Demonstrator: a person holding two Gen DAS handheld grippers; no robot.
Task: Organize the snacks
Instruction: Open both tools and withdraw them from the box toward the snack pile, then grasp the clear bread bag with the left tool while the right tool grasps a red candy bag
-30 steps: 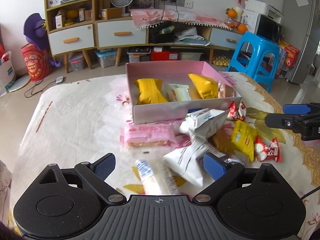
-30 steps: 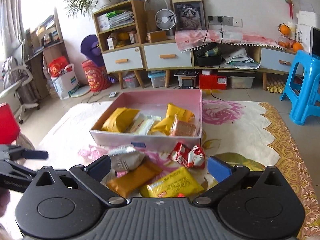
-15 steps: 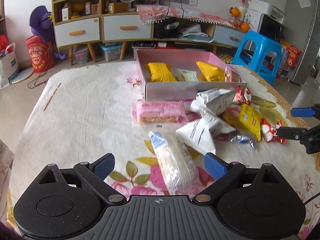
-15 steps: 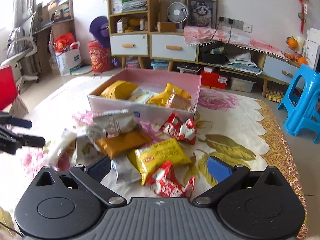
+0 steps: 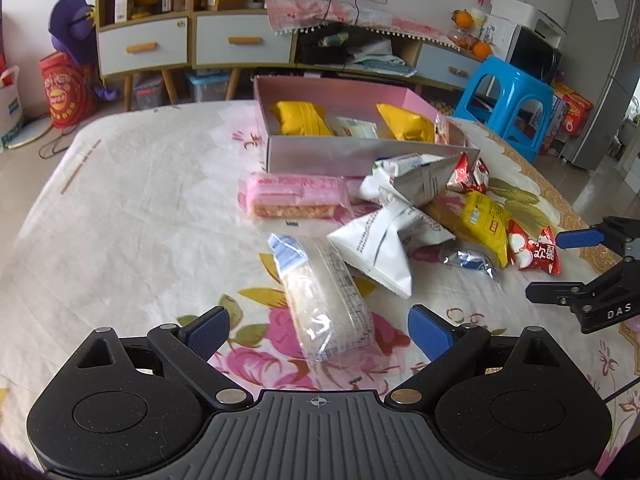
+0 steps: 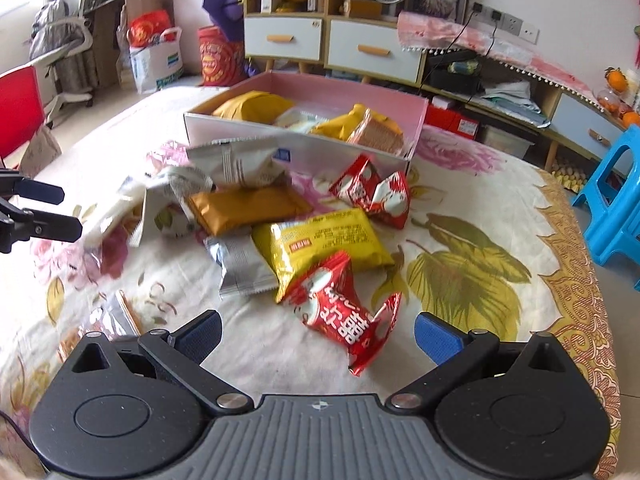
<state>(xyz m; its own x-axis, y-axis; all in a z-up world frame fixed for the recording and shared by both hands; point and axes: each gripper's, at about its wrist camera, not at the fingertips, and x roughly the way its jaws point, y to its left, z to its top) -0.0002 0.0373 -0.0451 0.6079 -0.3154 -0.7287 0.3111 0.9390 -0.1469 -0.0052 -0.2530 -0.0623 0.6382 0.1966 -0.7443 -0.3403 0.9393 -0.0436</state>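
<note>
Left wrist view: the left gripper (image 5: pixel 318 330) is held with its jaws spread wide and nothing between them, low over the flowered tablecloth (image 5: pixel 132 216). A clear-wrapped rice cracker pack (image 5: pixel 326 300) lies lengthwise just ahead, its near end between the blue pads (image 5: pixel 208 330). The pack is judged light, its film slippery and its contents brittle; it is best taken across the narrow width at mid-length with gentle pressure. Beyond it lie 2 white pouches (image 5: pixel 380 240), a pink wafer pack (image 5: pixel 294 196) and the pink box (image 5: pixel 360 154), in which several snacks are already placed. The right gripper (image 5: pixel 560 266) is seen at the right edge, likewise spread and empty.

Right wrist view: the right gripper (image 6: pixel 318 336) is parted wide and grips nothing. A red candy bag (image 6: pixel 340 308) lies just ahead, between the pads, partly over a yellow packet (image 6: pixel 324 242). The bag is judged soft, puffy and crinkly; a hold on its crimped end or across its middle is advised. A silver sachet (image 6: pixel 242 266), a brown packet (image 6: pixel 246 208) and a 2nd red bag (image 6: pixel 370 192) lie nearer the box.
</note>
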